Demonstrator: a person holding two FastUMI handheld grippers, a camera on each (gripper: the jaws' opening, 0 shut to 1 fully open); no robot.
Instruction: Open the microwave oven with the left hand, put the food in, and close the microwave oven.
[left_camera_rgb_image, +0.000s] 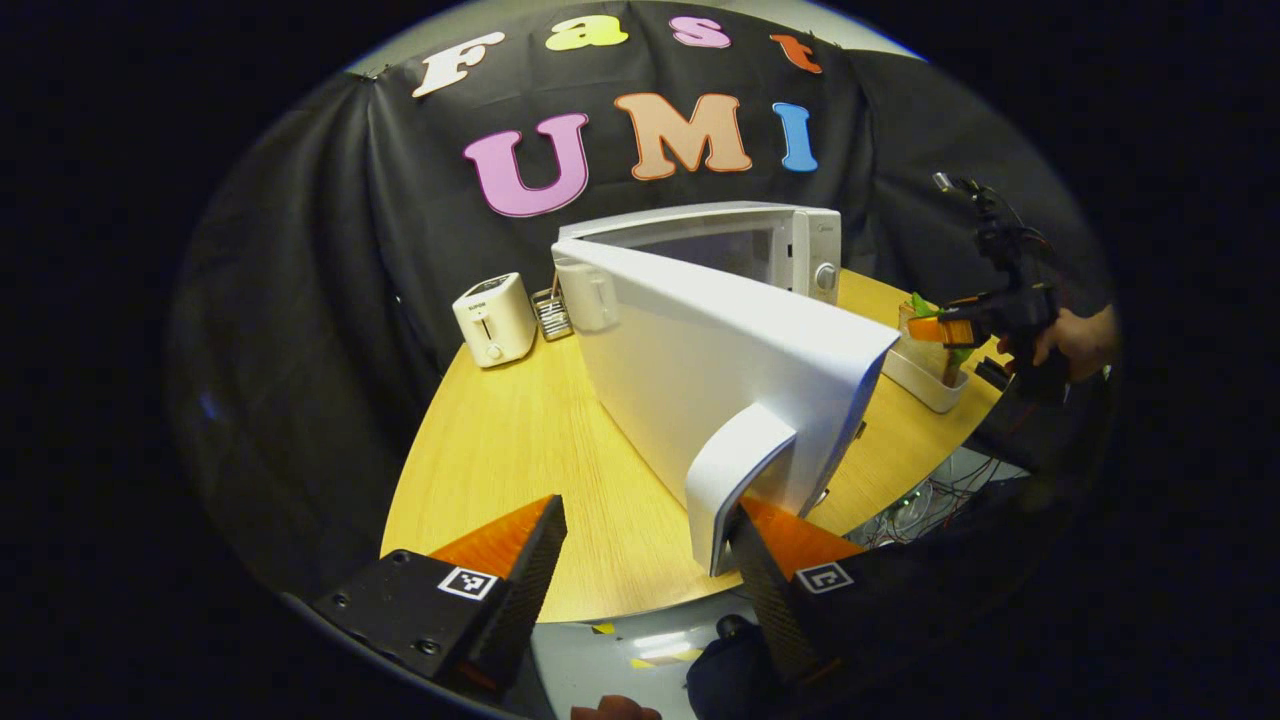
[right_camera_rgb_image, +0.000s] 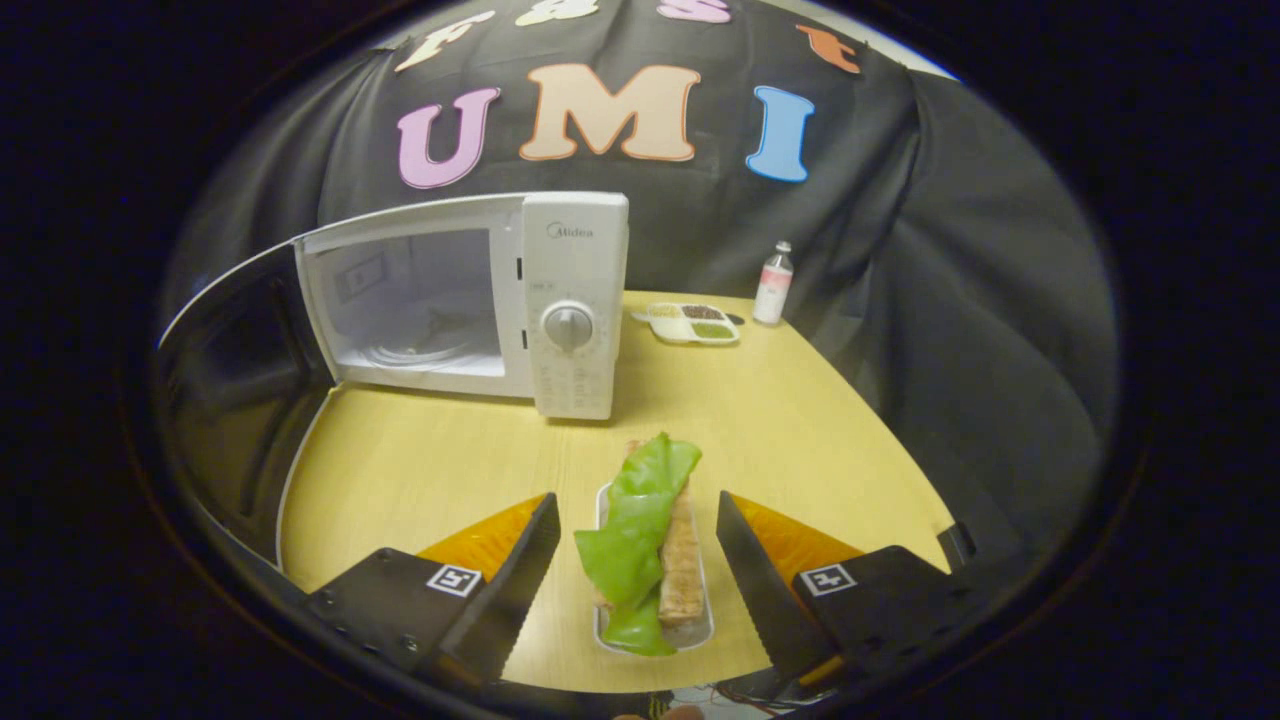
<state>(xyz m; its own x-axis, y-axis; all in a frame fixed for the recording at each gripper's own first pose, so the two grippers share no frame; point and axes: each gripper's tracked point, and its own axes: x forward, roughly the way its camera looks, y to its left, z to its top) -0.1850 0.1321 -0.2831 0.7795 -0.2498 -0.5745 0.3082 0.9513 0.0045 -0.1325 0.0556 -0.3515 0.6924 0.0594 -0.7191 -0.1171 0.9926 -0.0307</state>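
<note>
Door: I see the microwave door (left_camera_rgb_image: 720, 370) swung wide toward me in the left gripper view, edge-on, with its handle (left_camera_rgb_image: 735, 470) just ahead of my left gripper (left_camera_rgb_image: 648, 545). The right finger sits beside the handle; whether it touches, I cannot tell.

Left gripper: jaws spread apart, nothing pressed between them.

Microwave: in the right gripper view the microwave (right_camera_rgb_image: 470, 300) stands at the far left of the table (right_camera_rgb_image: 800, 420), cavity exposed and bare apart from its turntable. I judge the opening step done.

Food: a toasted sandwich with a green lettuce leaf (right_camera_rgb_image: 640, 540) draped over it, lying in a shallow white tray (right_camera_rgb_image: 600, 520) near the table's front edge.

Right gripper: my right gripper (right_camera_rgb_image: 638, 560) straddles the food — one finger on each side, both standing clear of it, so it is spread and holding nothing.

Handling: I'd guess the sandwich is light and soft, the bread crushable, the leaf loose and liable to slide off. The tray looks stiff — its long walls are the better hold, with a gentle squeeze and the load kept level.

Path: the cavity lies well apart from the food, ahead and to the left, with bare table between.

Bystanders: a toaster (left_camera_rgb_image: 495, 320) sits left of the door; a small bottle (right_camera_rgb_image: 773, 285) and a divided dish (right_camera_rgb_image: 692, 322) sit far right.
</note>
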